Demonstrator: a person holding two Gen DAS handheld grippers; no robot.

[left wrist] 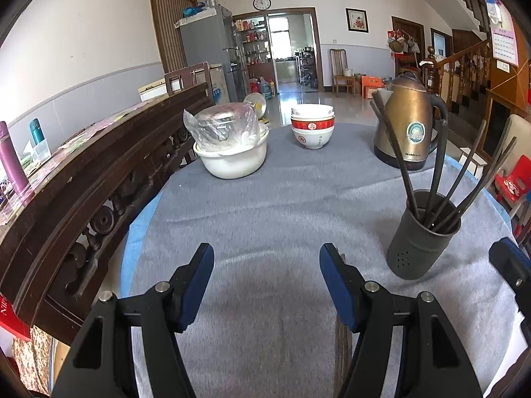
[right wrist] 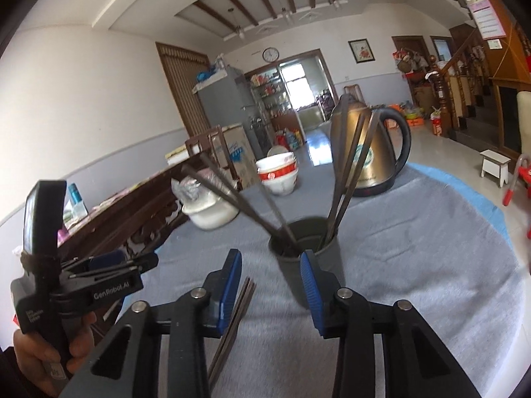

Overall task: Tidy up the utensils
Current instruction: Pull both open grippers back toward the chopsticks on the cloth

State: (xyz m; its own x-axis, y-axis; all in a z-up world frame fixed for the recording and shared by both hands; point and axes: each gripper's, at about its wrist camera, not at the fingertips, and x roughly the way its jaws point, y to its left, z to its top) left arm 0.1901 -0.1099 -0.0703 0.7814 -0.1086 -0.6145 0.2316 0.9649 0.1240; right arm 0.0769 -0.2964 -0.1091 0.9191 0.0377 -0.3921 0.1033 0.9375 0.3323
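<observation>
Dark, slim chopsticks (right wrist: 232,325) lie loose on the grey cloth just under my right gripper (right wrist: 270,285), long axis running away from me toward the dark cylindrical holder (right wrist: 327,262). Its blue pads stand apart on nothing; my left gripper (left wrist: 267,282) gapes empty too, farther off.

A brass-coloured electric kettle (left wrist: 406,122) stands far right on the grey cloth (left wrist: 272,225). Left of it sits a stack of bowls (left wrist: 312,125) (red-banded), and further left a white pot (left wrist: 231,157) holding a plastic-wrapped dish. A dark carved wooden bench back (left wrist: 83,179) borders the left side.
</observation>
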